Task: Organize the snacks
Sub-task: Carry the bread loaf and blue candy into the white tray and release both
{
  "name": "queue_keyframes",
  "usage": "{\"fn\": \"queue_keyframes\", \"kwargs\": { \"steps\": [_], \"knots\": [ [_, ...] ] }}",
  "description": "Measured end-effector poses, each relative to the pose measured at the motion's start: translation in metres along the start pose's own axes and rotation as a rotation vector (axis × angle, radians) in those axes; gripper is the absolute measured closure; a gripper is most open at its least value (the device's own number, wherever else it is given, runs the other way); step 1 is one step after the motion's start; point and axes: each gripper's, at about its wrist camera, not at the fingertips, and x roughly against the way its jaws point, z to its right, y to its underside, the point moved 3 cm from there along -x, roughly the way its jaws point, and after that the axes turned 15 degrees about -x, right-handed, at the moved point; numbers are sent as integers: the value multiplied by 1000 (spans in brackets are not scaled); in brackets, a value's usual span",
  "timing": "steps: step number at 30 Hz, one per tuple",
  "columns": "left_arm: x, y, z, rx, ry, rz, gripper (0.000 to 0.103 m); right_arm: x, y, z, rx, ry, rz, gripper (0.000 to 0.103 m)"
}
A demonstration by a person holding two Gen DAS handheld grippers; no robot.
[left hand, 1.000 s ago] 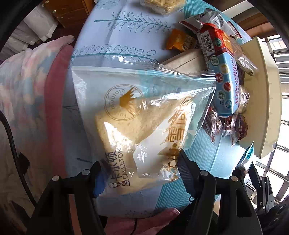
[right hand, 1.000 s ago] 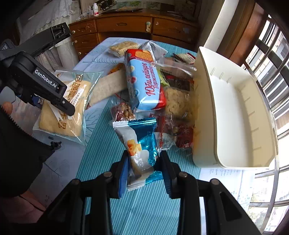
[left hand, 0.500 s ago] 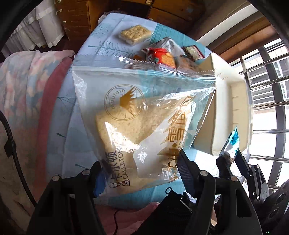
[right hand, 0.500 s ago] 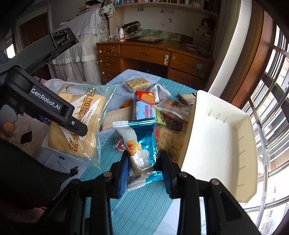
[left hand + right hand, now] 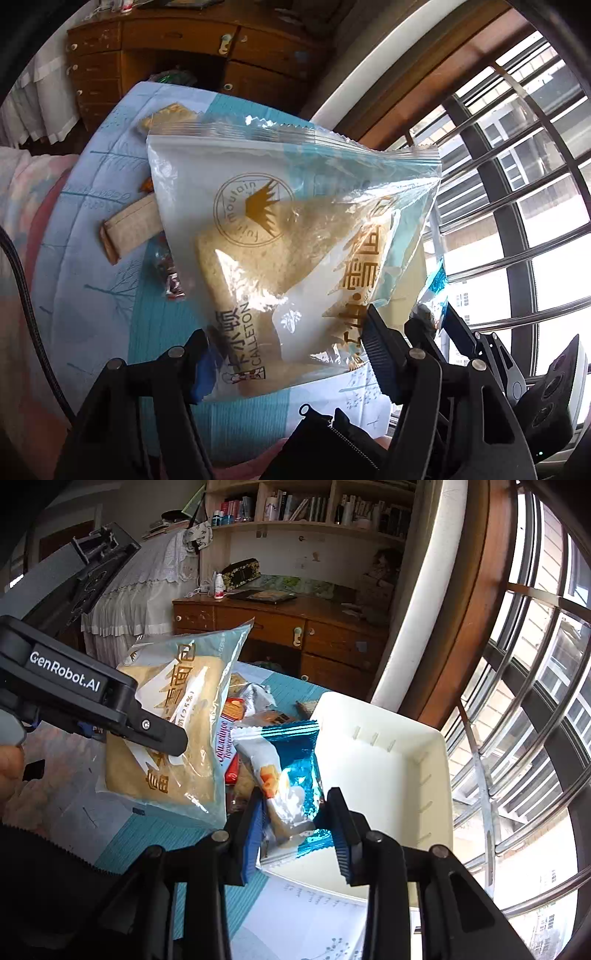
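My left gripper (image 5: 288, 354) is shut on a clear bag of sliced bread (image 5: 295, 236), held up in the air over the table; the same bread bag (image 5: 173, 723) shows at the left of the right wrist view. My right gripper (image 5: 299, 819) is shut on a small blue-and-white snack packet (image 5: 288, 775), lifted beside the near edge of a white plastic bin (image 5: 388, 760). The bin's inside shows bare. In the left wrist view the blue packet (image 5: 436, 284) and the right gripper sit at the lower right.
More snacks lie on the blue tablecloth (image 5: 110, 206): a tan wafer pack (image 5: 129, 229), a small red-wrapped sweet (image 5: 170, 273), a cracker pack (image 5: 166, 114), and a red-and-blue biscuit pack (image 5: 229, 746). A wooden dresser (image 5: 295, 627) stands behind, window bars (image 5: 517, 738) to the right.
Both grippers have risen off the table with their packets and tilted upward. The bread bag left the cloth; the view now takes in the dresser, shelves and window.
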Motion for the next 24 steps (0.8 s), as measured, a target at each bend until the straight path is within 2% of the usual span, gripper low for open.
{"fn": "queue_keyframes", "kwargs": {
  "steps": [5,9,13,16,18,20,24],
  "knots": [
    [-9,-12,31,-62,50,80,36,2,-4,33,-14,46,27,69],
    [-15,-22,53,-108,57,112,36,2,-7,53,-23,71,38,69],
    [-24,-31,68,-142,38,124,35,-2,-12,68,-31,97,50,69],
    [-29,-34,74,-169,18,113,29,-5,-15,81,-47,123,47,68],
    [-30,-36,79,-180,12,114,20,-9,-16,88,-70,121,31,67],
    [-29,-37,81,-192,-5,121,17,-12,-15,93,-93,121,19,58],
    [-28,-37,79,-207,-41,108,17,-15,-13,100,-137,107,1,54]
  ]
}}
